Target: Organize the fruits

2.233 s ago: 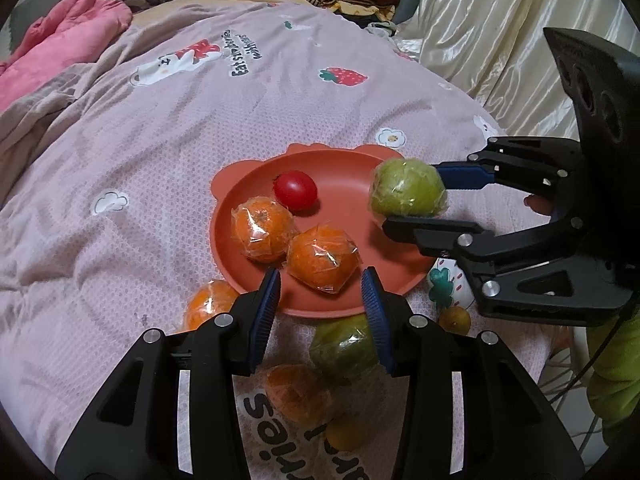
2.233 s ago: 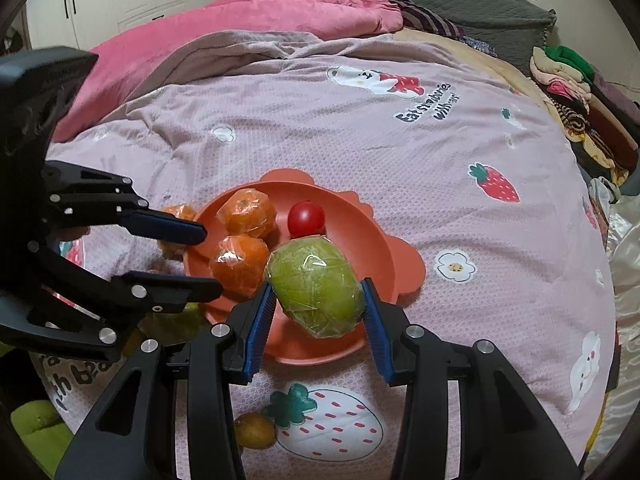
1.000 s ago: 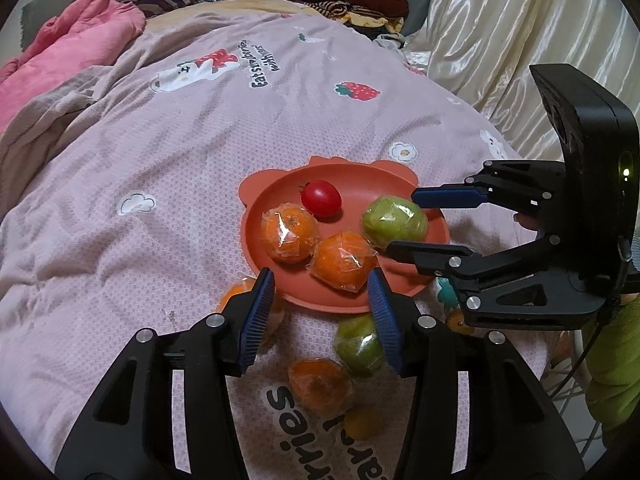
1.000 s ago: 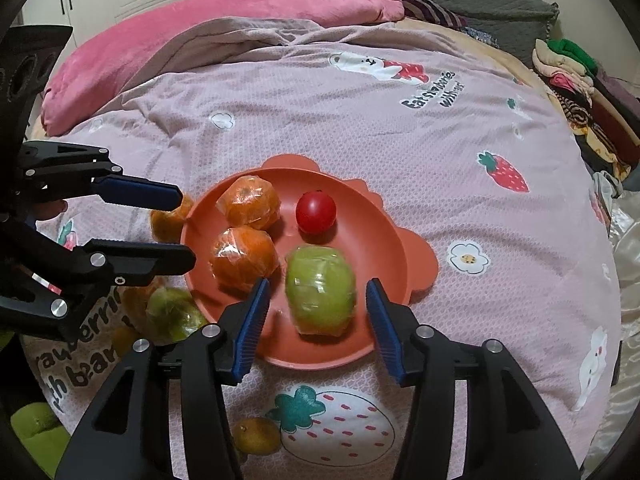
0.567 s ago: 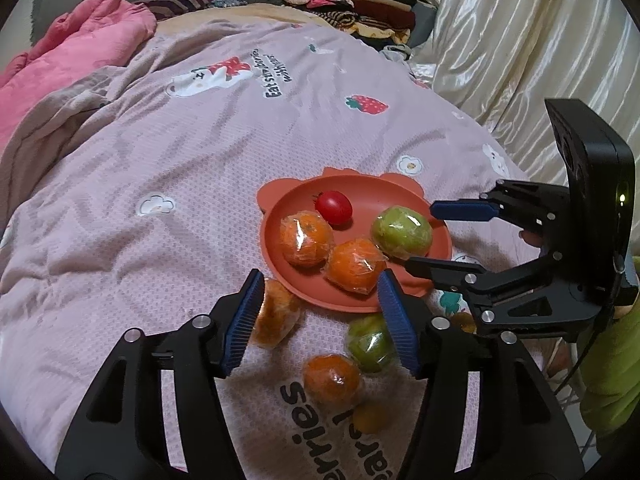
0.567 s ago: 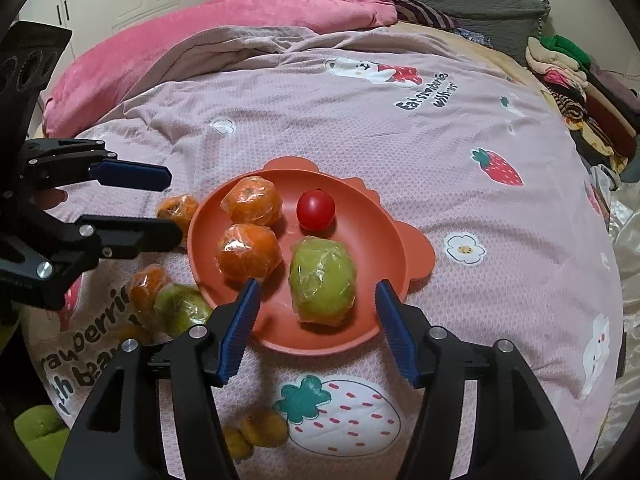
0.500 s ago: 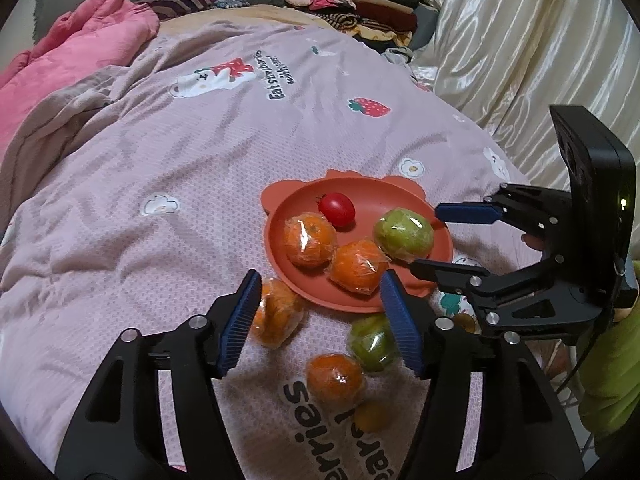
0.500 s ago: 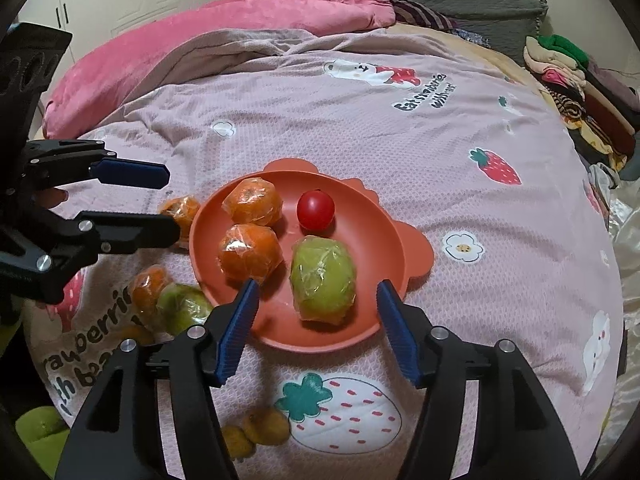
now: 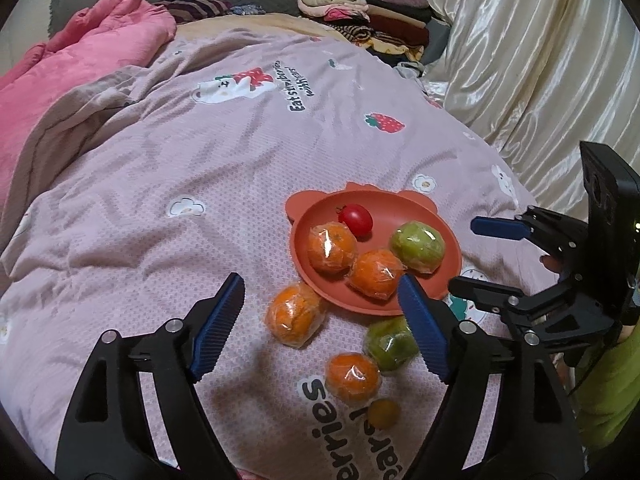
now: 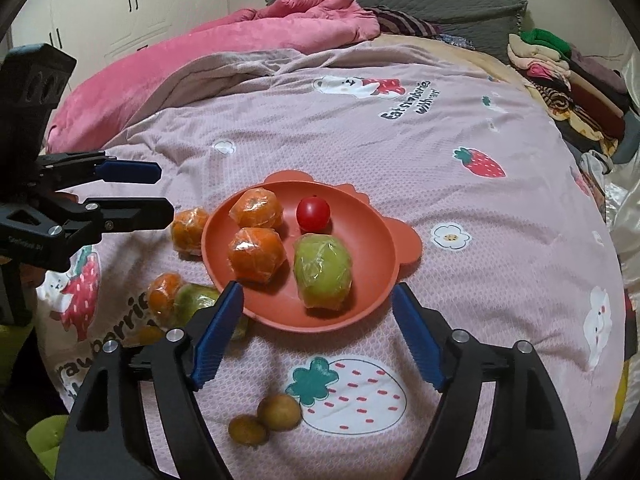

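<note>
An orange bear-eared plate [image 9: 404, 204] [image 10: 372, 216] lies on the pink bedspread. It holds two wrapped oranges [image 9: 332, 246] [image 10: 257, 254], a red tomato [image 9: 357, 219] [image 10: 313, 213] and a wrapped green fruit [image 9: 417, 245] [image 10: 322, 272]. Off the plate lie a wrapped orange [image 9: 294, 314] [image 10: 189, 229], another wrapped orange [image 9: 352, 372] [image 10: 164, 292], a wrapped green fruit [image 9: 390, 343] [image 10: 196, 298] and small yellow fruits [image 9: 383, 413] [image 10: 278, 412]. My left gripper [image 9: 320, 326] is open and empty above the loose orange. My right gripper [image 10: 316, 334] is open and empty at the plate's near rim.
A pink quilt [image 10: 256, 28] is bunched at the head of the bed. Folded clothes [image 9: 360, 12] are stacked at the far side. Cream curtains [image 9: 540, 60] hang along the bed's right edge. The fruits lie near the bed's edge.
My right gripper set the green fruit on the plate, opened and drew back. My left gripper opened wider and pulled back and up from the plate.
</note>
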Available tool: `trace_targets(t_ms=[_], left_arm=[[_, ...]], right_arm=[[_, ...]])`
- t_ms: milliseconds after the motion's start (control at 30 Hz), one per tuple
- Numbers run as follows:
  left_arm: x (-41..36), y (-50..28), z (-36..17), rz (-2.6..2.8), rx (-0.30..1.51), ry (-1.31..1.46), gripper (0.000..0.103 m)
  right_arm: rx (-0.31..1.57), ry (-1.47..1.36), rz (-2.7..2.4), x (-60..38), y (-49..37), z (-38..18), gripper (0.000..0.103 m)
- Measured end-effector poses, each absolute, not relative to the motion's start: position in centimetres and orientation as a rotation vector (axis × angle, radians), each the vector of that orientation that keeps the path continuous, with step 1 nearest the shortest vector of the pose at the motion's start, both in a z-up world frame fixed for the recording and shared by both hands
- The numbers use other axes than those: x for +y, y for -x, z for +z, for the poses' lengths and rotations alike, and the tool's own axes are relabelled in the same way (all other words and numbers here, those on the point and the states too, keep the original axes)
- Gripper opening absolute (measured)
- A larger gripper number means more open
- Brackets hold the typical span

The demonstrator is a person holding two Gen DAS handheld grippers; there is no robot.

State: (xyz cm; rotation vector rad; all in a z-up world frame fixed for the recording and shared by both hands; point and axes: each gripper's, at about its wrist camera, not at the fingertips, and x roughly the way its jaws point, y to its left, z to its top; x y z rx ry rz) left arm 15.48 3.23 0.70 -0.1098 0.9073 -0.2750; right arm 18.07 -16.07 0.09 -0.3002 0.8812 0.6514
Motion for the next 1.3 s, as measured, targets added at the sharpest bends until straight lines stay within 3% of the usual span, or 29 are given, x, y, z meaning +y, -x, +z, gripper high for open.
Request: trace_targets(t_ms=[933,1300], left_arm=[[5.5,-13.9,1.9,-0.226,0.852,0.145,0.085],[5.8,-13.1,1.7,-0.219,0.86,0.154,0.087]], right_arm=[[0.819,0.244,0.609,-17.2,-15.3,2.4,0.093],[0.816,0.208,0.604,-17.8,-13.5,2.5,0.093]])
